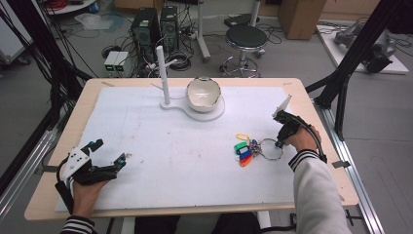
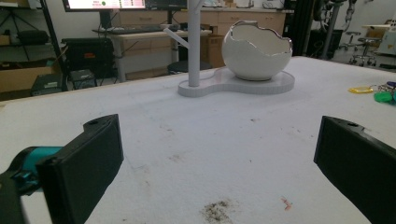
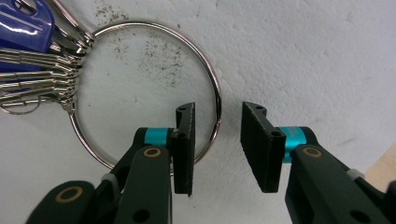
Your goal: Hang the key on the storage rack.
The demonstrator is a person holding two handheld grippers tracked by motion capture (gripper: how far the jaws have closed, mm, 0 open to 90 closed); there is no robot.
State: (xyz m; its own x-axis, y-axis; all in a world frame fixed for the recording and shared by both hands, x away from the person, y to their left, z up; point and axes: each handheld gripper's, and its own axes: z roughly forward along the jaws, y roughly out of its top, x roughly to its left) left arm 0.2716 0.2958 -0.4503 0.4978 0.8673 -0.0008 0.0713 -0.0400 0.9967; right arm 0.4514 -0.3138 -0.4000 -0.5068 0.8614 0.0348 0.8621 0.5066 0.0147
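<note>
**Desk:** Table first — what covers it?

**Photographer:** Wooden table (image 1: 44,195) under a white foam mat (image 1: 160,141), speckled with dark grit in both gripper views. At the far middle stands a white stand (image 1: 168,103) with an upright post (image 1: 161,73) and short side pegs, and on its round pad sits a white eggshell-shaped bowl (image 1: 203,94) with a jagged rim.

**Desk:** And the person?

**Photographer:** Seated at the near edge, striped sleeves coming in from below. The left hand (image 1: 84,192) rests near the near-left corner, holding the left gripper (image 1: 111,152) low over the mat. Its jaws are spread wide with bare mat between them, pointing toward the stand.

**Desk:** The right side?

**Photographer:** The right hand (image 1: 303,140) tips the right gripper (image 1: 278,144) down onto a large metal key ring (image 1: 272,149) lying flat on the mat, right of centre. In the right gripper view the jaws are parted and straddle the ring's wire — one pad inside the loop, one outside, with a gap on each side, so nothing is pinched.

**Desk:** What hangs on the ring?

**Photographer:** A cluster of coloured key tags (image 1: 244,151) — yellow, green, blue, red — fanned out on the ring's left, with small split rings (image 3: 44,77) bunched where they join it.
</note>
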